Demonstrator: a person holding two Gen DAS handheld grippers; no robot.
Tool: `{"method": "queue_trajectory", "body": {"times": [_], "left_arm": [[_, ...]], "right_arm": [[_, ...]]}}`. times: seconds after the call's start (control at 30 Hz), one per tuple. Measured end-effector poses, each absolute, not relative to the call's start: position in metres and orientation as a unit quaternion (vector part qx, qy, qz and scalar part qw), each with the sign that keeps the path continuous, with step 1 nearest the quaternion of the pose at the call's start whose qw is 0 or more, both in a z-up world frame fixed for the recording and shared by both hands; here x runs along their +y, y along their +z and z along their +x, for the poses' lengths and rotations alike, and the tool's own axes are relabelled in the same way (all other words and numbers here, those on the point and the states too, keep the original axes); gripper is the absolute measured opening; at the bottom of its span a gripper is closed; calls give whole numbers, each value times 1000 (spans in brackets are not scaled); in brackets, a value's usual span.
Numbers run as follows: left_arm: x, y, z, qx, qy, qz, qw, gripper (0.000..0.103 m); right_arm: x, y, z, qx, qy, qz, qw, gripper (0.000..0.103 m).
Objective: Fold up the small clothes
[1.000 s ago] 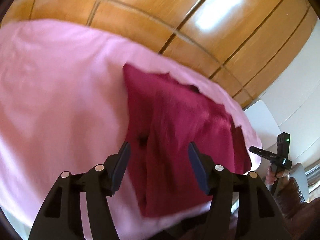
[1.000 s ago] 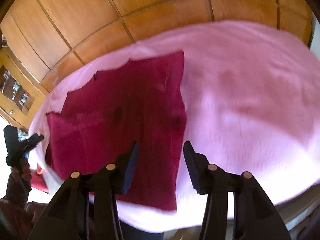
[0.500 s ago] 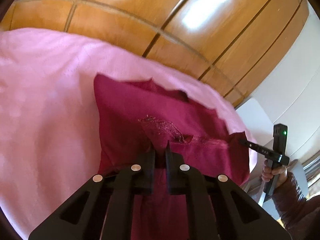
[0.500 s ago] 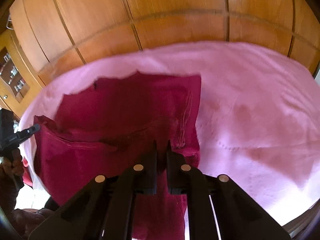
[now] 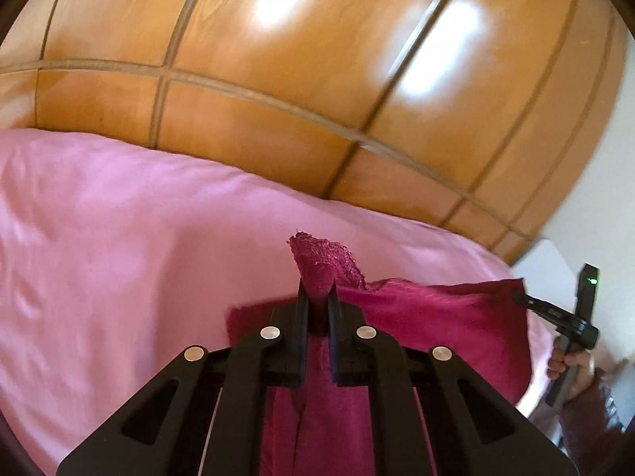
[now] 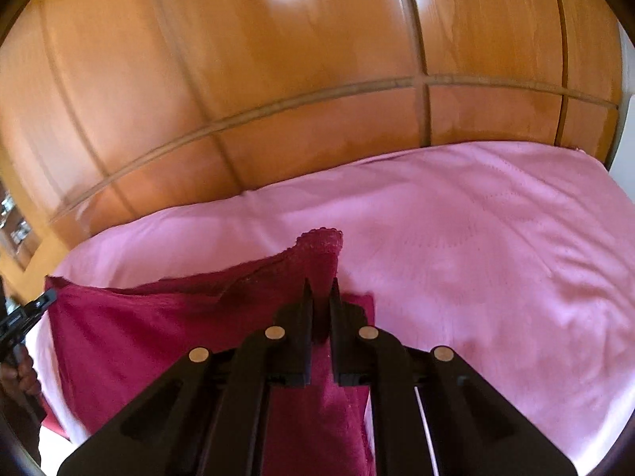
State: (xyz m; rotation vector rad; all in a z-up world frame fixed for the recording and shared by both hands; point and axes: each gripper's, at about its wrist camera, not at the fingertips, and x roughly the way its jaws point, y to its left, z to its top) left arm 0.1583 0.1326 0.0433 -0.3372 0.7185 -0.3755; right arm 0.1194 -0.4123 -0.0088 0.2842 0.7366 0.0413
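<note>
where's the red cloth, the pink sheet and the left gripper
red cloth (image 5: 436, 317), left wrist view, its flat lifted part
pink sheet (image 6: 496, 238), right wrist view, bare middle
left gripper (image 5: 317, 297), left wrist view, between fingertips

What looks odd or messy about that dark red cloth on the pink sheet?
Nothing damaged. The dark red lace-edged garment is only bunched where the left gripper and right gripper pinch its corners, lifting that edge off the pink bedsheet.

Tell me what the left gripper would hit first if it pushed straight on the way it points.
Probably the pink sheet. The left gripper is shut on the red cloth, angled down at the bed; the wooden panels lie further back. Depth is unclear.
</note>
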Motion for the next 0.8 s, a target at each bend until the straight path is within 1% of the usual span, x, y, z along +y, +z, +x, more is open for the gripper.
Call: {"method": "queue_trajectory", "body": {"times": [0.1, 0.17, 0.27, 0.3, 0.37, 0.4, 0.43, 0.5, 0.63, 0.67, 0.7, 0.73, 0.77, 0.8], "left_arm": [[130, 19, 191, 380, -150, -155, 900, 7], [125, -6, 210, 409, -123, -141, 893, 7], [118, -36, 223, 452, -100, -119, 878, 7], [117, -42, 224, 460, -104, -118, 874, 7], [117, -41, 219, 457, -102, -110, 877, 8], [119, -38, 215, 456, -106, -114, 876, 8], [124, -33, 210, 455, -109, -124, 875, 8], [130, -22, 198, 443, -117, -135, 879, 8], [145, -12, 157, 433, -131, -136, 882, 8], [150, -14, 145, 436, -137, -146, 877, 11], [152, -15, 137, 439, -140, -152, 874, 18], [156, -18, 125, 442, -143, -162, 871, 41], [162, -21, 108, 438, -147, -177, 869, 55], [167, -23, 96, 434, -153, -189, 868, 56]], "right_arm": [[-418, -33, 152, 382, -1, 144, 913, 6], [-418, -55, 172, 407, -16, 137, 903, 6], [-417, -91, 189, 450, -28, 121, 884, 6], [-416, -96, 189, 453, -28, 116, 883, 7], [-418, -91, 184, 449, -14, 118, 886, 13], [-419, -87, 180, 446, -8, 120, 887, 20], [-421, -82, 172, 442, 3, 122, 889, 32], [-427, -69, 145, 434, 33, 129, 891, 41], [-438, -54, 87, 432, 72, 145, 887, 43], [-442, -53, 71, 433, 79, 151, 885, 44], [-445, -52, 52, 435, 89, 159, 882, 48], [-448, -54, 33, 440, 100, 170, 876, 52], [-449, -55, 17, 445, 106, 175, 872, 53], [-449, -60, -1, 452, 113, 178, 867, 56]]}}
